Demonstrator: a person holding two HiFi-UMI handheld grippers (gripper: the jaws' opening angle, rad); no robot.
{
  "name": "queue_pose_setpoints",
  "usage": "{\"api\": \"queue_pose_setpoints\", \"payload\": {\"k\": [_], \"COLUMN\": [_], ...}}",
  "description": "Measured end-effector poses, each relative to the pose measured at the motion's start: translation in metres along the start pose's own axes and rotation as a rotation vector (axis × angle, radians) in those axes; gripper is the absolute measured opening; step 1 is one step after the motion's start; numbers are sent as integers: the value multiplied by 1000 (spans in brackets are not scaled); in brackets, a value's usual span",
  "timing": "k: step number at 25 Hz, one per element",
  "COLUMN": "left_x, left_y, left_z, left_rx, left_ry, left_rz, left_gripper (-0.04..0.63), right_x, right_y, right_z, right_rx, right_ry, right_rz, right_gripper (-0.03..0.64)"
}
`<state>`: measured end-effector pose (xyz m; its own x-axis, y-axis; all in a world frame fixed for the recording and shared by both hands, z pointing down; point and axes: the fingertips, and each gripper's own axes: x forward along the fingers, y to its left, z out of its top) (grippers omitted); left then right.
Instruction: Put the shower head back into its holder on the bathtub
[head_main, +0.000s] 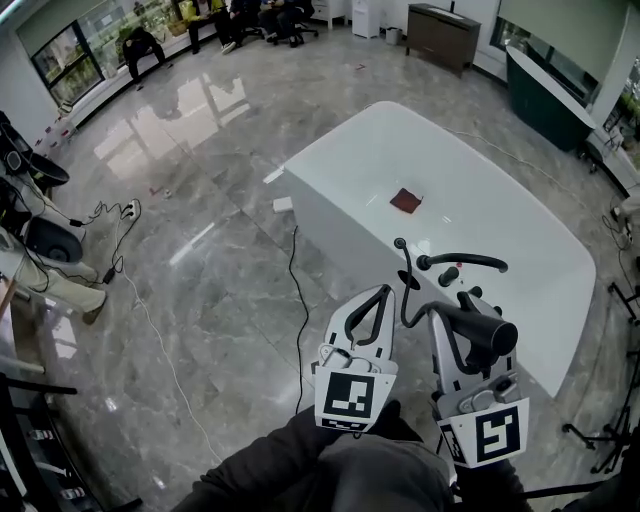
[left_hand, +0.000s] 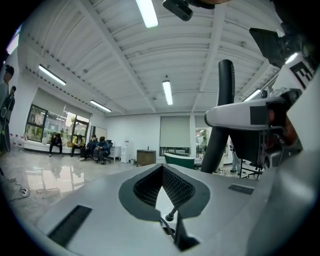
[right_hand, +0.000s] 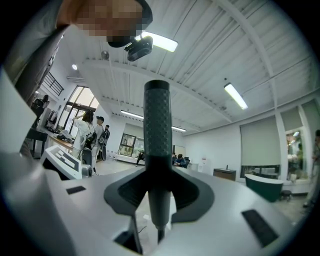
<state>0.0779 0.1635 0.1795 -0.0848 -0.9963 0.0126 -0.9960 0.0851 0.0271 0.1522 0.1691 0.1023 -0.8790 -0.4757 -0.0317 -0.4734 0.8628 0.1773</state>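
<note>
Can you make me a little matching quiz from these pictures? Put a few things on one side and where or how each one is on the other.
Things:
1. shower head
2. left gripper
3. red patch
4. power strip

Places or states:
A. on the floor
B. shut, nothing in it
C. clamped in the right gripper
D. lying on the white tub

Pairs: 1-C, 2-B, 3-D, 4-A

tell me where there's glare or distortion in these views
head view: window glare washes the glossy floor; left gripper view: fisheye curves the ceiling, corners black; right gripper view: the shower head looms large, a ceiling lamp is blown out
</note>
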Motion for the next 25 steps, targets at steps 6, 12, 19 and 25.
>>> {"api": "queue_pose_setpoints", "payload": {"k": [6, 12, 19, 25], "left_x": [14, 44, 91, 123], "left_y": [6, 13, 5, 4], "left_z": [-1, -9, -19, -20], "left_rx": [3, 11, 22, 15], "left_ry": [2, 24, 40, 44], "left_rz": [-8, -1, -5, 19], "left_gripper": [3, 3, 3, 3], "right_x": [10, 25, 42, 57], "right_y": [-10, -30, -62, -89], "right_z": [-21, -32, -45, -51], "right_rx": [11, 34, 72, 87], "right_ry": [44, 43, 41, 23], "right_rz": [-16, -16, 7, 39], "right_gripper": [135, 135, 135, 135]}}
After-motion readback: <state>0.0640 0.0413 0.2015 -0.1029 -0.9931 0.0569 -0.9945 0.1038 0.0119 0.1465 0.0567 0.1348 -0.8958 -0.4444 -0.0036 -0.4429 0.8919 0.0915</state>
